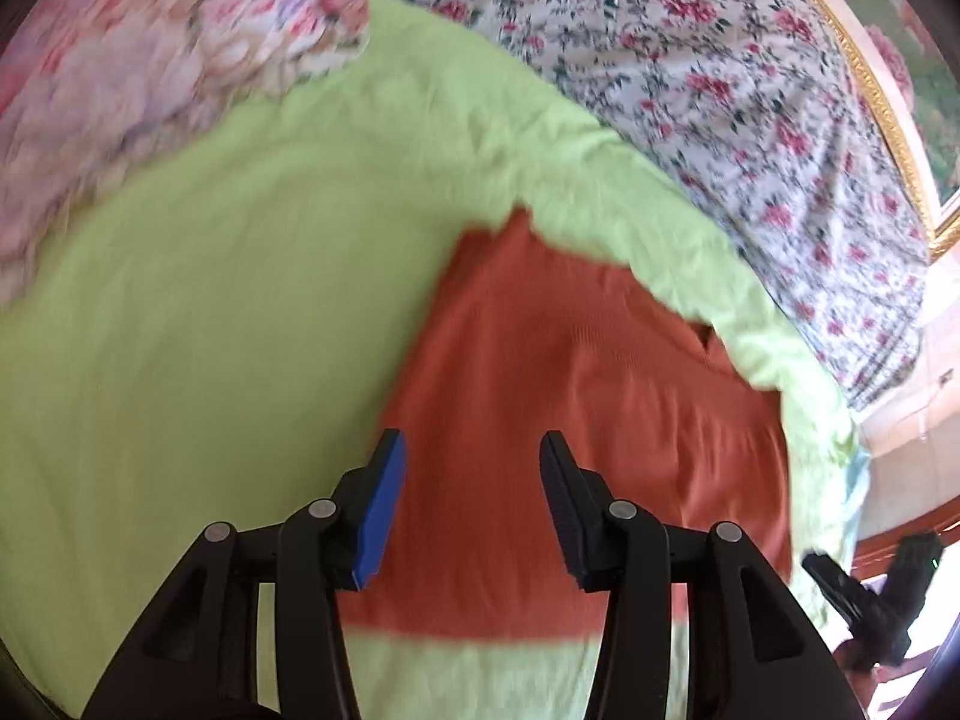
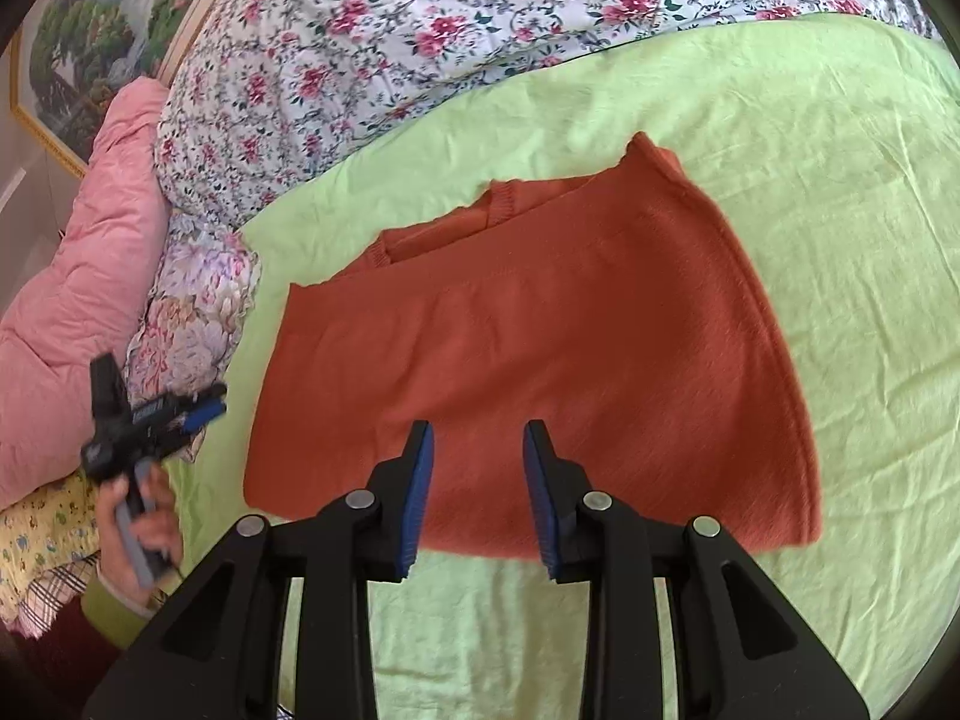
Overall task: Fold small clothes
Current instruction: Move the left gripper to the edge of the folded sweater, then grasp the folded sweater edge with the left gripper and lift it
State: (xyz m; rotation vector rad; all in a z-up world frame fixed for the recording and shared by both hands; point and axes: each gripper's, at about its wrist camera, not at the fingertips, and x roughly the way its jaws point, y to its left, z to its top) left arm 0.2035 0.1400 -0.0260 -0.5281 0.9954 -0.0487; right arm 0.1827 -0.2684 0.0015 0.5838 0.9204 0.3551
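Observation:
An orange knit garment [image 2: 540, 336] lies folded flat on the light green sheet [image 2: 840, 192]; its neck edge shows at the far side. It also fills the middle of the left wrist view [image 1: 570, 396]. My right gripper [image 2: 477, 438] is open and empty just above the garment's near edge. My left gripper [image 1: 471, 450] is open and empty over the garment's left part. The left gripper also shows in the right wrist view [image 2: 204, 405], held in a hand at the garment's left, apart from it. The right gripper shows at the lower right of the left wrist view [image 1: 864, 600].
A floral quilt [image 2: 420, 42] is bunched behind the green sheet. A pink duvet [image 2: 78, 276] and a floral pillow [image 2: 192, 312] lie at the left. A framed picture [image 2: 78, 42] hangs on the wall behind.

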